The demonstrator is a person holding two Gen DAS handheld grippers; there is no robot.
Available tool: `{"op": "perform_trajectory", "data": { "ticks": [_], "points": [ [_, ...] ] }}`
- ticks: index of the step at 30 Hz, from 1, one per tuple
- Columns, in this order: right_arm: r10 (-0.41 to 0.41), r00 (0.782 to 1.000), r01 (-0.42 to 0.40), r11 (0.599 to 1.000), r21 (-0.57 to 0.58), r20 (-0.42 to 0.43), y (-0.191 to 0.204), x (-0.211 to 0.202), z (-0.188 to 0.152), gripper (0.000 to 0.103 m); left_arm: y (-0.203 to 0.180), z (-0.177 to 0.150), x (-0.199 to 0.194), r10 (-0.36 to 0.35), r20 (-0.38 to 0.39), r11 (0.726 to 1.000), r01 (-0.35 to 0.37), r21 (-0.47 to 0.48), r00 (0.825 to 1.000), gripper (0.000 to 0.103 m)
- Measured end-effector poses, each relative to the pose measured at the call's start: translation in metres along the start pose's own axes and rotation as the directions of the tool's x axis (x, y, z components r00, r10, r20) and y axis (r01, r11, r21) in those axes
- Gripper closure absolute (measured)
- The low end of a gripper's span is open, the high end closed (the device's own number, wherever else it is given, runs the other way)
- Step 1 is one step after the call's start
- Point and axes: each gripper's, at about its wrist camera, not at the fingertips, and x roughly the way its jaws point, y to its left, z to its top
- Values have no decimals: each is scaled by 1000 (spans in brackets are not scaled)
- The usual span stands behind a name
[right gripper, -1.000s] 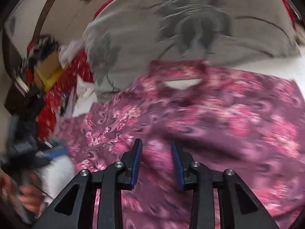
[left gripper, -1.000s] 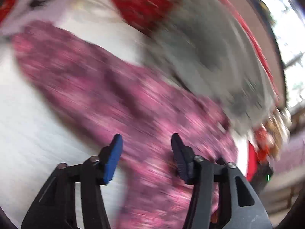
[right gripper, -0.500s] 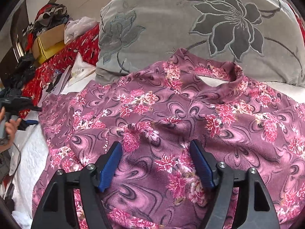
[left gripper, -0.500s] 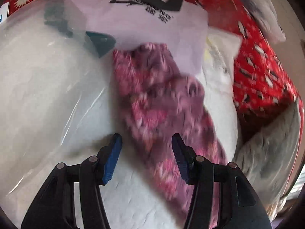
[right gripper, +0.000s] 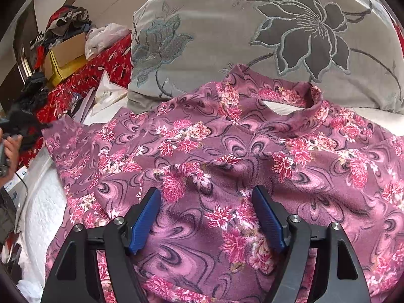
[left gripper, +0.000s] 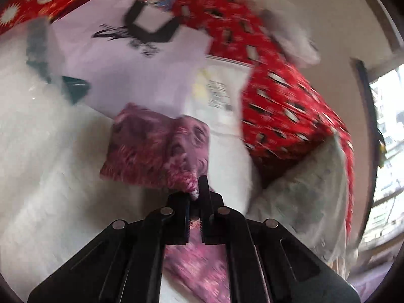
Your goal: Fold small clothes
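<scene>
A purple-pink floral top [right gripper: 227, 151] lies spread on a white bed, its collar toward a grey pillow. My right gripper [right gripper: 209, 217] is open, its blue pads just above the middle of the top. In the left wrist view my left gripper [left gripper: 195, 197] is shut on the floral top's sleeve [left gripper: 161, 149], which is bunched up just ahead of the jaws. The left view is blurred.
A grey flower-embroidered pillow [right gripper: 265, 32] lies behind the top. A white shirt with a black collar [left gripper: 141, 58] and a plastic packet [left gripper: 217, 96] lie on the white bedcover [left gripper: 38, 164]. Red patterned fabric [left gripper: 275, 96] and a cardboard box [right gripper: 68, 55] sit at the side.
My left gripper has shut on the sleeve of the floral top. My right gripper stays open over the top, hardly moved since half a second ago.
</scene>
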Motion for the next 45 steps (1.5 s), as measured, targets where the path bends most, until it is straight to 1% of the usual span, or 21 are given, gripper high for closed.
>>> {"op": "perform_trajectory", "data": {
  "ticks": [3, 4, 6, 9, 12, 14, 16, 17, 18, 19, 20, 21, 22, 24, 26, 29, 34, 37, 42, 44, 45],
  "points": [
    [-15, 1000, 15, 1000, -8, -26, 2, -6, 7, 26, -32, -16, -10, -29, -9, 998, 30, 52, 1000, 100],
    [-17, 1000, 17, 1000, 11, -21, -2, -12, 8, 26, -40, -21, -12, -39, -13, 997, 39, 64, 999, 100],
    [-31, 999, 31, 999, 42, -9, -11, -21, 9, 26, -62, -37, -18, -56, -22, 993, 58, 100, 998, 100],
    [-89, 996, 88, 993, 84, 9, -36, -37, 10, 26, -89, -59, -24, -79, -39, 985, 84, 149, 996, 100],
    [-171, 985, 171, 977, 127, -13, -66, -47, 10, 25, -115, -82, -25, -103, -72, 975, 114, 189, 992, 100],
    [-230, 971, 236, 963, 129, -61, -85, -47, 10, 22, -130, -99, -25, -114, -92, 968, 131, 214, 989, 100],
    [-274, 957, 285, 950, 125, -99, -103, -47, 6, 22, -143, -113, -25, -119, -109, 962, 142, 233, 987, 100],
    [-288, 951, 301, 946, 122, -110, -109, -47, 4, 20, -151, -123, -24, -125, -124, 958, 152, 244, 984, 100],
    [-296, 947, 311, 943, 121, -124, -115, -46, 1, 14, -155, -129, -23, -126, -131, 955, 156, 252, 983, 100],
    [-294, 945, 312, 942, 123, -140, -123, -45, -4, 12, -161, -137, -23, -126, -139, 951, 160, 264, 982, 100],
    [-283, 948, 300, 946, 120, -143, -127, -45, -8, 10, -168, -146, -22, -125, -149, 946, 162, 279, 981, 100],
    [-270, 953, 285, 953, 107, -135, -128, -45, -11, 9, -175, -154, -21, -123, -157, 942, 165, 293, 980, 100],
    [-271, 956, 279, 958, 67, -109, -125, -46, -15, 9, -179, -160, -19, -121, -165, 940, 167, 299, 979, 100],
    [-282, 956, 284, 959, 19, -79, -120, -46, -21, 6, -190, -177, -13, -127, -194, 935, 183, 303, 973, 100],
    [-274, 960, 275, 961, 25, -51, -119, -47, -26, 5, -199, -193, -6, -131, -220, 933, 195, 303, 967, 100],
    [-247, 968, 249, 968, 42, -42, -120, -48, -27, 4, -211, -217, 5, -132, -255, 927, 211, 310, 958, 100],
    [-222, 975, 223, 973, 53, -27, -125, -51, -29, 2, -229, -262, 33, -100, -321, 913, 216, 347, 942, 100],
    [-211, 977, 213, 976, 56, -25, -126, -48, -28, 1, -231, -292, 57, -47, -365, 905, 194, 378, 930, 100],
    [-197, 980, 198, 978, 65, -20, -127, -49, -29, 0, -220, -338, 95, 77, -418, 886, 130, 444, 905, 99],
    [-199, 980, 200, 978, 63, -21, -127, -49, -30, 0, -213, -349, 103, 125, -421, 873, 102, 477, 899, 98],
    [-201, 979, 202, 977, 61, -22, -126, -49, -30, 0, -210, -351, 104, 136, -424, 869, 98, 485, 895, 97]
  ]
}}
